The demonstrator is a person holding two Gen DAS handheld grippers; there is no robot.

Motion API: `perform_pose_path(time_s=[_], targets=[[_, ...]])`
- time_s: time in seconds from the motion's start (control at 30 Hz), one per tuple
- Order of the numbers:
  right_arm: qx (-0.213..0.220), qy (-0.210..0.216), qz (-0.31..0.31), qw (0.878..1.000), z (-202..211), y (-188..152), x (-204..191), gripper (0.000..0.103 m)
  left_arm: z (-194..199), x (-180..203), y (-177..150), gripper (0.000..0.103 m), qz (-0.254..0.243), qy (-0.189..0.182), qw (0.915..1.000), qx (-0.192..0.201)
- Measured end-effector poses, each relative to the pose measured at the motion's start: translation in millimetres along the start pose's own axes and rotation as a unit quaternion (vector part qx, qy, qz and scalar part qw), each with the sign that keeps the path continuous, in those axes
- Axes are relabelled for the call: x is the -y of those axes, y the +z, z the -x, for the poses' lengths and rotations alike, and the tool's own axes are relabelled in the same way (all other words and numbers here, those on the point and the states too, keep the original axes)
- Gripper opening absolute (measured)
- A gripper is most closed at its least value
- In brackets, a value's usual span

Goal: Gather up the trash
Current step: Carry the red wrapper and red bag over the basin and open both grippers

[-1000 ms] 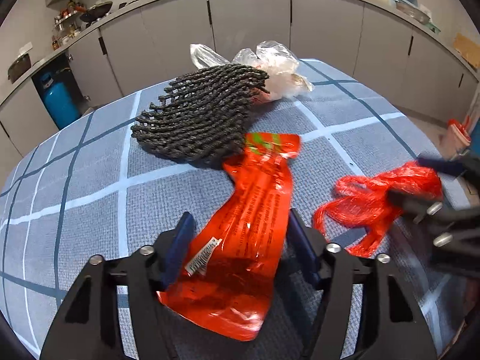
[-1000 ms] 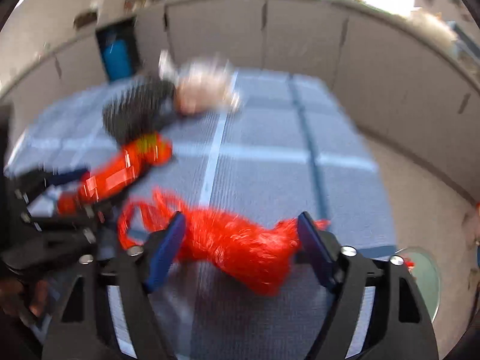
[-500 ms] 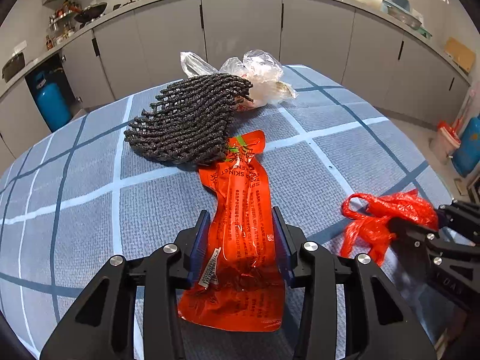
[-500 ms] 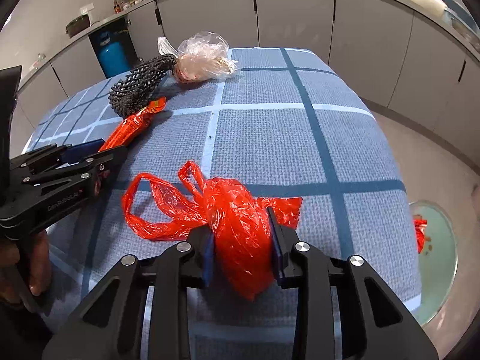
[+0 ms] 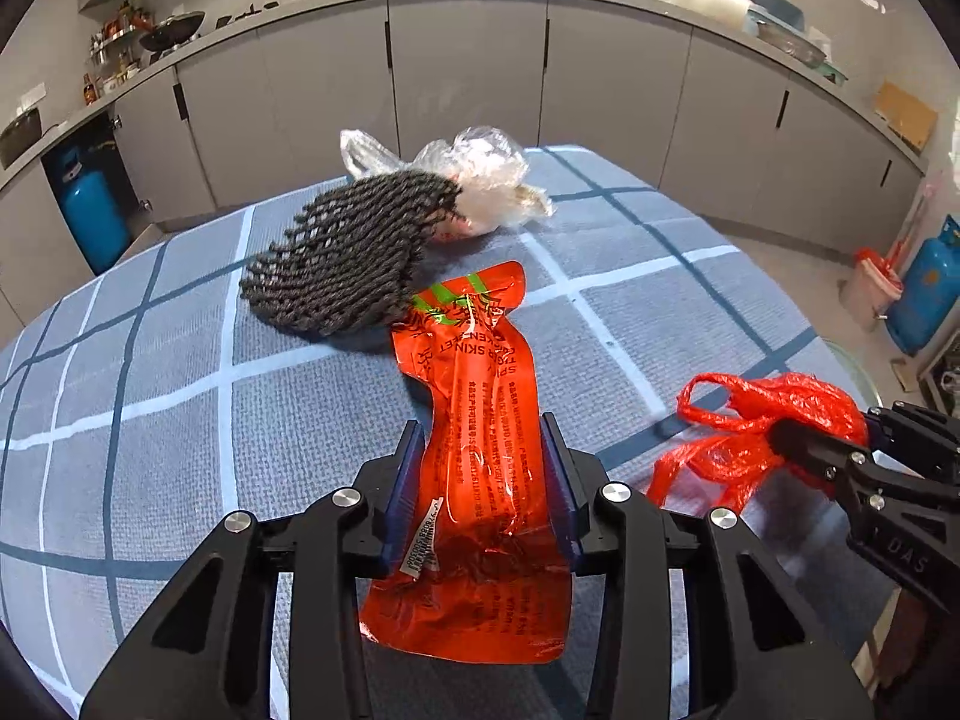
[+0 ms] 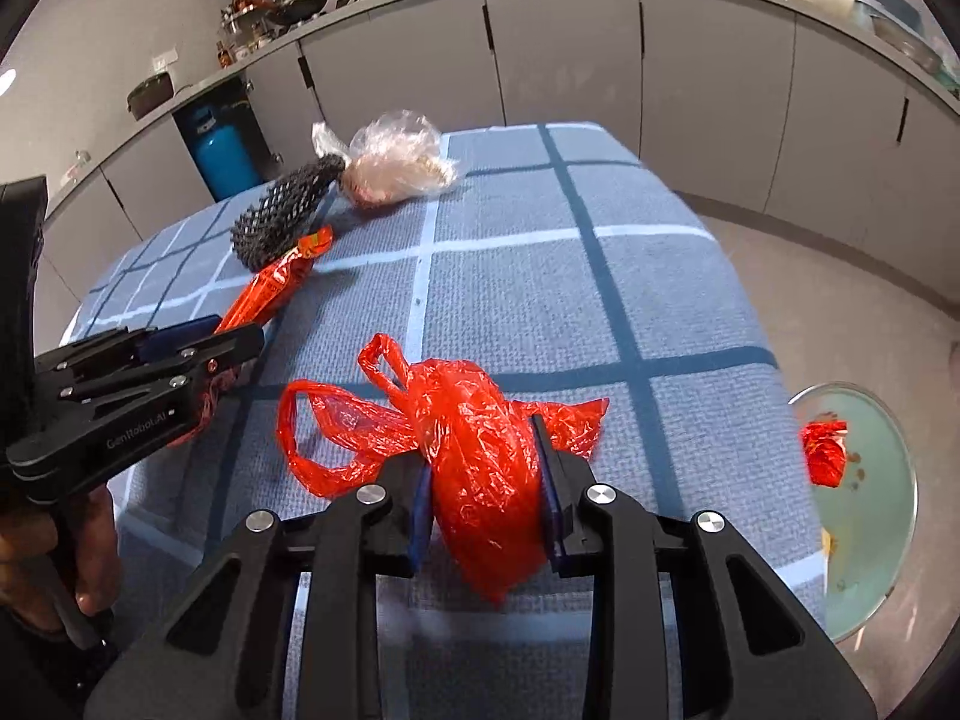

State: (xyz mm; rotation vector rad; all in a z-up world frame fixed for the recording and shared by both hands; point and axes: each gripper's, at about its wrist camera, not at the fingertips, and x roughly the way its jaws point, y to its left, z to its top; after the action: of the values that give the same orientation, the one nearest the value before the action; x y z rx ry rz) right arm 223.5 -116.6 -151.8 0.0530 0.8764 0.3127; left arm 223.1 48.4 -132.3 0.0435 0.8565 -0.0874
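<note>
My left gripper [image 5: 483, 468] is shut on a long red snack wrapper [image 5: 480, 420] that lies on the blue checked tablecloth [image 5: 150, 420]. My right gripper [image 6: 483, 468] is shut on a crumpled red plastic bag [image 6: 474, 450] near the table's right edge. The bag also shows in the left wrist view [image 5: 762, 420], the wrapper in the right wrist view [image 6: 270, 288]. A black foam net [image 5: 342, 264] and a clear plastic bag [image 5: 480, 186] lie farther back on the table.
A round bin [image 6: 870, 498] with red trash inside stands on the floor to the right of the table. Grey cabinets [image 5: 468, 66] run behind. Blue gas cylinders [image 5: 90, 210] stand at far left and far right.
Both grippers closed: the left on the red wrapper, the right on the red bag. Since half a second ago both holds have stayed, with the bag lifted slightly.
</note>
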Motion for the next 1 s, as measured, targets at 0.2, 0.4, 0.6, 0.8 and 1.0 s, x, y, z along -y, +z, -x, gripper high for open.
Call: perform_pose_path(time_s=[0.2, 0.4, 0.6, 0.8, 1.0], targets=[[0.019, -0.002, -0.010, 1.000, 14.2, 4.2, 8.4, 0.029, 14.7, 9.8, 7.0, 0.039, -0.009, -0.006, 0.9998, 0.014], [0.039, -0.012, -0.025, 0.999, 32.6, 6.2, 25.0, 0.029, 29.2, 23.5, 17.4, 0.039, -0.020, -0.014, 0.9992, 0.031], [0.058, -0.032, -0.048, 0.997, 51.2, 5.5, 55.5, 0.029, 37.6, 51.0, 32.9, 0.038, -0.044, -0.030, 0.9974, 0.049], [0.073, -0.056, -0.077, 0.993, 69.4, -1.1, 94.5, 0.029, 37.6, 89.2, 42.9, 0.038, -0.073, -0.051, 0.9945, 0.056], [0.080, -0.080, -0.101, 0.988, 83.6, -10.3, 128.4, 0.029, 32.8, 128.9, 48.0, 0.039, -0.099, -0.073, 0.9908, 0.056]])
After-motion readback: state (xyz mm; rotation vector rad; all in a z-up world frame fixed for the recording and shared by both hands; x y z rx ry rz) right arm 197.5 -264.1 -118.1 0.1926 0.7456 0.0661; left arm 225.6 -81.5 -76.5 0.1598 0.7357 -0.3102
